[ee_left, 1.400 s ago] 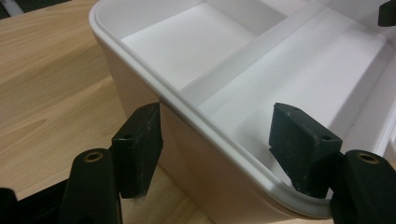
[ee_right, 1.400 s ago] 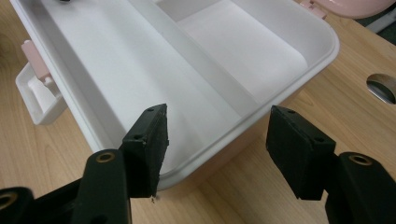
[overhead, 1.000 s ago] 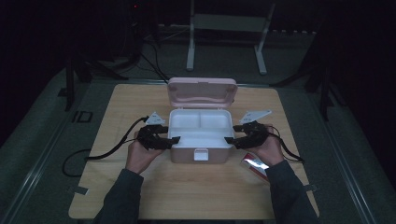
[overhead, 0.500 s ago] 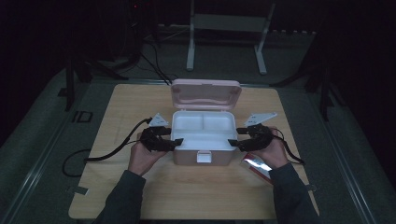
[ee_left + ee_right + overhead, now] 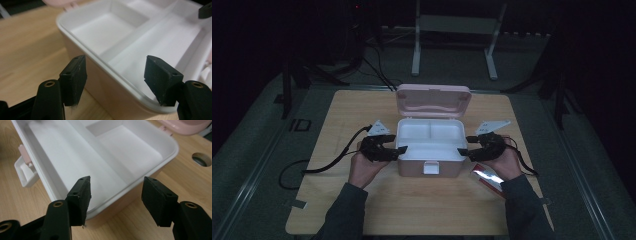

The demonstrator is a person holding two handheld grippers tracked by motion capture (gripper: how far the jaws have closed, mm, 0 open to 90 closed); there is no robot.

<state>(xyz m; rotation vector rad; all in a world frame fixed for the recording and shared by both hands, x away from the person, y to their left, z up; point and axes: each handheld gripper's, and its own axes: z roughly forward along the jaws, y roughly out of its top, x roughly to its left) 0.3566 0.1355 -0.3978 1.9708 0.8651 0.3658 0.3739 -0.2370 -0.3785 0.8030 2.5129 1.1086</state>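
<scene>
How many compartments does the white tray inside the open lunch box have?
3. In the white tray of the lunch box, one long compartment runs along the front; two smaller ones sit behind it, back left and back right.

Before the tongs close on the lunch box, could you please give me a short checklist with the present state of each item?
1. Lid open and upright behind the tray: ok.
2. Left tongs open, straddling the lunch box wall, one jaw outside and one inside: ok.
3. Right tongs open, straddling the opposite wall the same way: ok.
4. White tray compartments empty, nothing to spill: ok.
5. Front latch hanging free: ok.
6. Shiny packet by the right hand clear of the box: ok.
</scene>
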